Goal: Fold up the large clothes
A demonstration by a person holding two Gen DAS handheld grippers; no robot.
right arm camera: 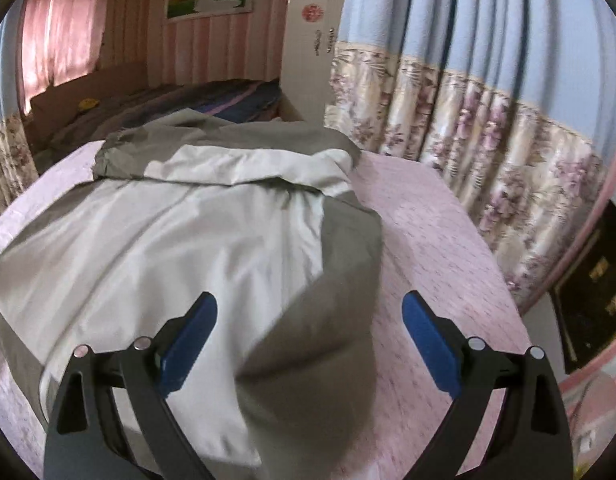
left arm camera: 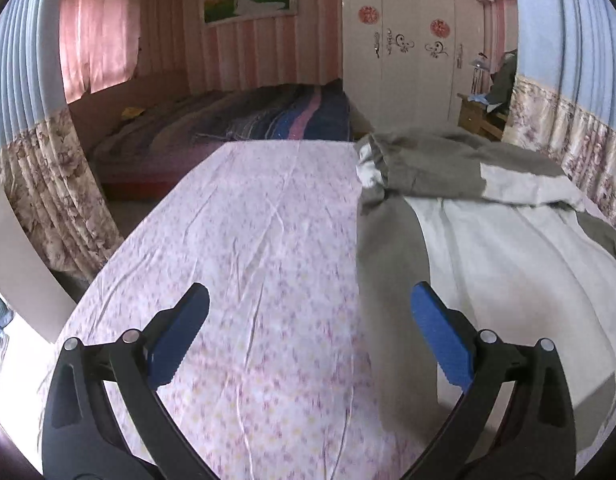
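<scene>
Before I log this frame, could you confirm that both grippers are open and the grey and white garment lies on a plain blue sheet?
Not quite: the sheet is pink and white with a small floral print, not plain blue, as the left wrist view shows. The rest stands: the left gripper and right gripper are both open, and the grey and white garment lies on the sheet.

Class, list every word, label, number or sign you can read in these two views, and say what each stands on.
None can be read.
Red round decals on the wardrobe: pattern too blurred to read.
Gold marks on the dark panel: too blurred to read.
The garment shows no label.
</scene>
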